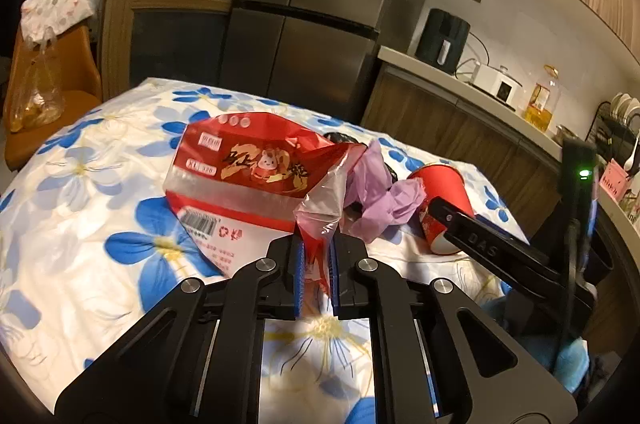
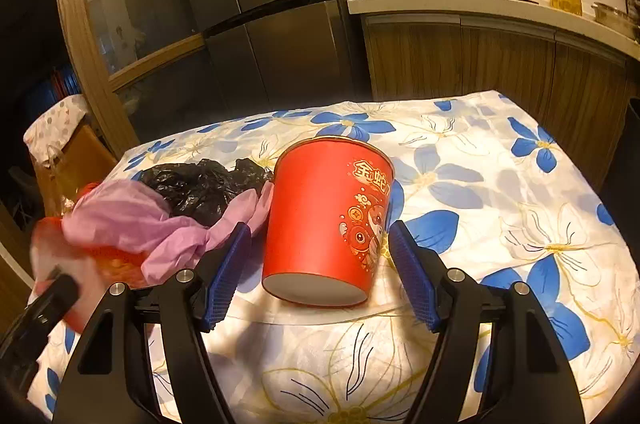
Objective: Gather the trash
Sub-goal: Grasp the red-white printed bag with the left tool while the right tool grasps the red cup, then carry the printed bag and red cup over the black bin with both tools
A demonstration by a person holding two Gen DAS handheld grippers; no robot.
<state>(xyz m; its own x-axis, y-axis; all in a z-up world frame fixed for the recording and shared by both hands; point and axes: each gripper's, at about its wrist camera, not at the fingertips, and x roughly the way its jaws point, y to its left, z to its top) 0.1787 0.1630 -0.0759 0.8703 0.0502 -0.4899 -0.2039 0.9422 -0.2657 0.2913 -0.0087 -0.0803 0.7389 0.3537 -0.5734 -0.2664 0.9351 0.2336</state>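
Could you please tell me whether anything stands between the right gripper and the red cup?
Nothing visible does. The right gripper has its jaws open on either side of the red cup, which lies on its side; the purple wrapper sits off left.

Lay on its side on the desk (image 2: 500,184): cup (image 2: 324,220), mouth facing away, base nearest, between the spread fingers of the right gripper (image 2: 318,272). Sat left of the cup, touching it: crumpled sheet (image 2: 132,220). Behind that sheet, left of the cup: crumpled bag (image 2: 200,186). Farther left of the cup: printed package (image 1: 244,168), its edge pinched in the left gripper (image 1: 316,264).
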